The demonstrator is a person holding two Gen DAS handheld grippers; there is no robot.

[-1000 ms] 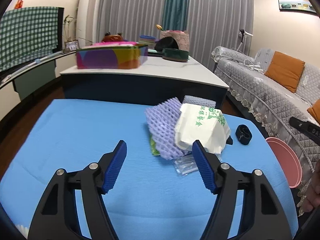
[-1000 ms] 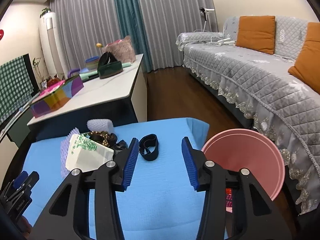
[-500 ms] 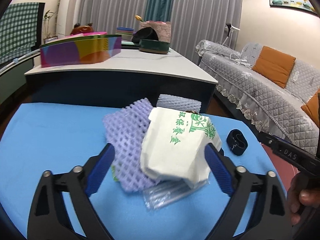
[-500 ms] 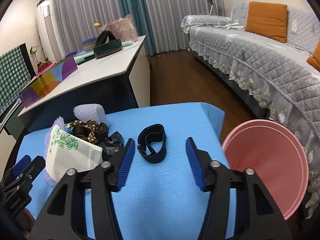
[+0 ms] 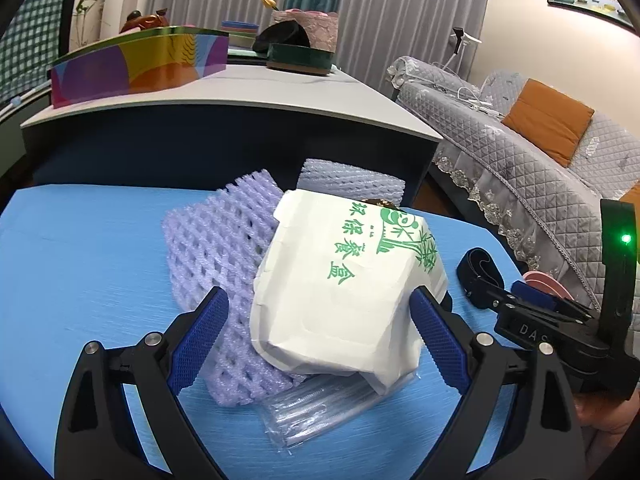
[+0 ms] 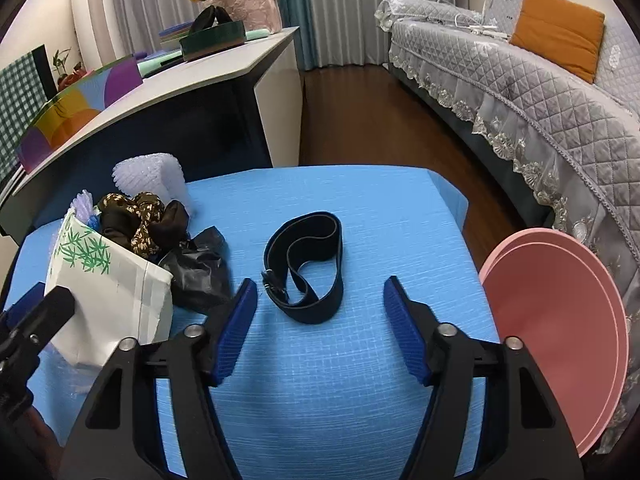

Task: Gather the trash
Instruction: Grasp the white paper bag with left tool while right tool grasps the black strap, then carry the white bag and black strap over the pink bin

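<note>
1. Purple foam net [image 5: 212,256]: left of the white paper box [image 5: 344,300], touching it.
2. Left gripper [image 5: 320,340]: jaws just widened, straddling the box, not pressing.
3. Right gripper [image 6: 320,320]: jaws apart, just widened, black strap [image 6: 308,264] right of the box.

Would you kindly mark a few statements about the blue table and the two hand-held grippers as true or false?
1. The left hand-held gripper stands open around the white paper box. True.
2. The black strap is clamped in the right hand-held gripper. False: it lies loose on the blue table, ahead of the open jaws, which have just been opening.
3. The paper box lies partly over the purple foam net. True.
4. The pink basin sits in the middle of the table. False: it stands off the table's edge, on the sofa side.
5. The paper box carries red print. False: the print is green.
</note>
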